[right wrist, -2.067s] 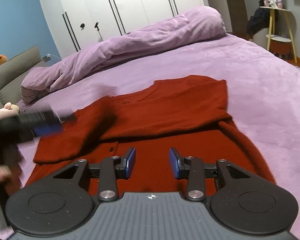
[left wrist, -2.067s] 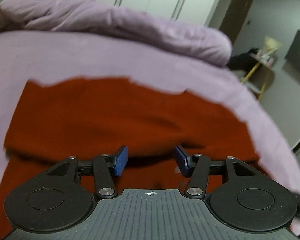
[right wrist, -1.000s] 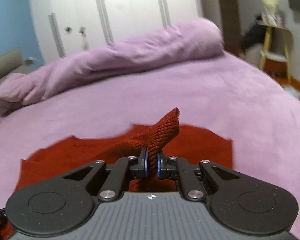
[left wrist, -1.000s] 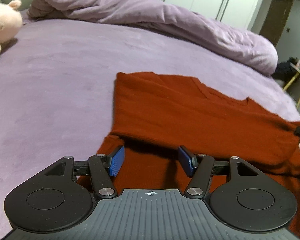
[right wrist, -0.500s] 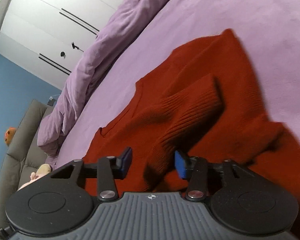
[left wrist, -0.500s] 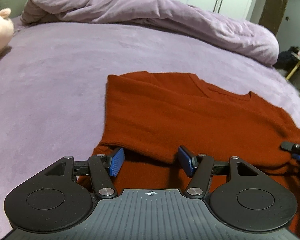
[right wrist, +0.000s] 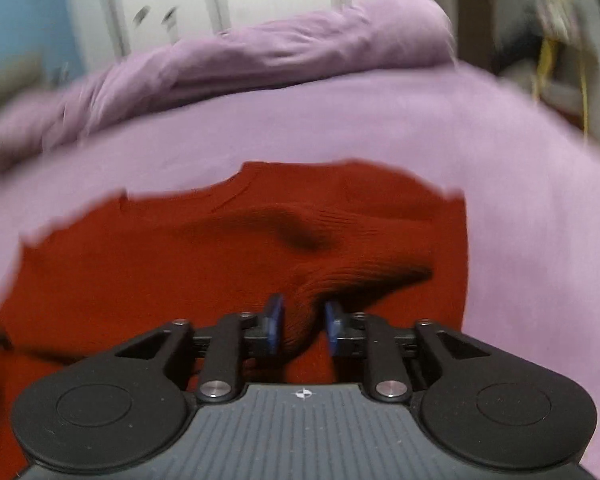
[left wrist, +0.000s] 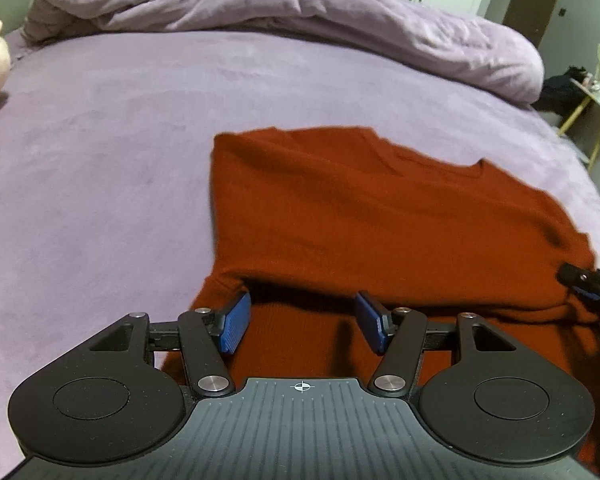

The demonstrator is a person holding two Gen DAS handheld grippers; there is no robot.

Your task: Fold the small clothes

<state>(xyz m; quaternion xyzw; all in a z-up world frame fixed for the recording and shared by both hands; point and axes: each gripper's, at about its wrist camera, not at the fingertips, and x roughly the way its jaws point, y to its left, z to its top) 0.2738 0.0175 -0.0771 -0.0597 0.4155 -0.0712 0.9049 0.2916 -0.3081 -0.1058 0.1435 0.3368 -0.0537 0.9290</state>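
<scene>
Letting go, my right gripper [right wrist: 302, 326] has just been opening around the sleeve [right wrist: 340, 252], now laid across the sweater [left wrist: 380, 216]. Left gripper [left wrist: 302, 322] hangs apart, empty.

A rust-red knitted sweater [left wrist: 380, 216] lies spread flat on the purple bed cover, its neckline toward the far side; one side is folded in, leaving a straight edge on the left; a ribbed sleeve [right wrist: 352, 252] lies doubled across the body, its knit bunched into a raised ridge; the lower hem reaches the near edge.
</scene>
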